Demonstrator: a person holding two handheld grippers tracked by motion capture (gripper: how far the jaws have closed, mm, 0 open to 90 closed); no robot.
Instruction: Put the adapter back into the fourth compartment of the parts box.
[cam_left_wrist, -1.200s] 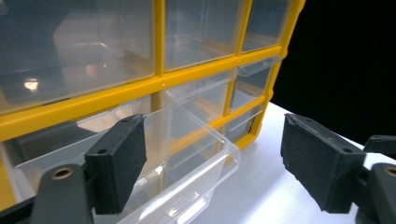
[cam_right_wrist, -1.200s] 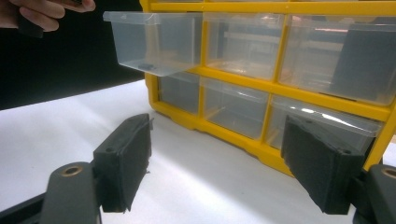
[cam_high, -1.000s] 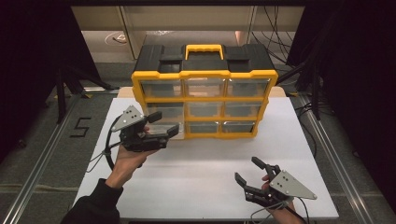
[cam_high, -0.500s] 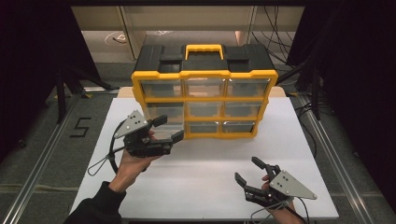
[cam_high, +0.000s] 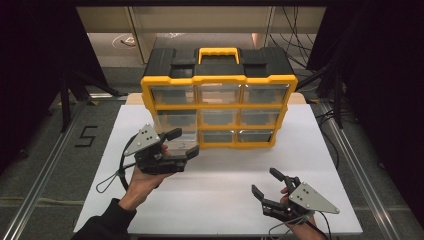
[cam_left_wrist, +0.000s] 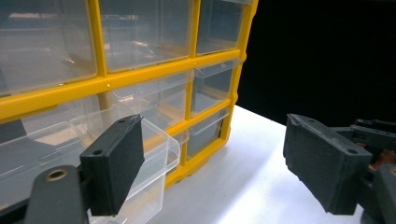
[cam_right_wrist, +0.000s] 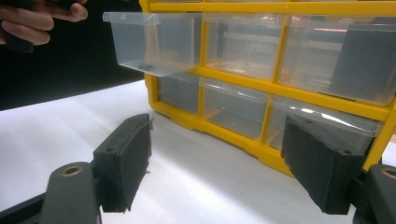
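Inspector A: The yellow organizer (cam_high: 218, 105) is standing at the back of the white table (cam_high: 220, 200). Its clear drawer (cam_high: 179, 131), middle row, left column, is sticking out.

Inspector B: The left gripper (cam_high: 184, 145) is hovering just before that drawer, fingers released. The right gripper (cam_high: 265, 183) is resting well in front of the organizer, fingers likewise spread, gripping nothing.

A clear plastic drawer (cam_high: 176, 131) juts partly pulled out from the yellow organizer's (cam_high: 218, 111) middle-left slot.
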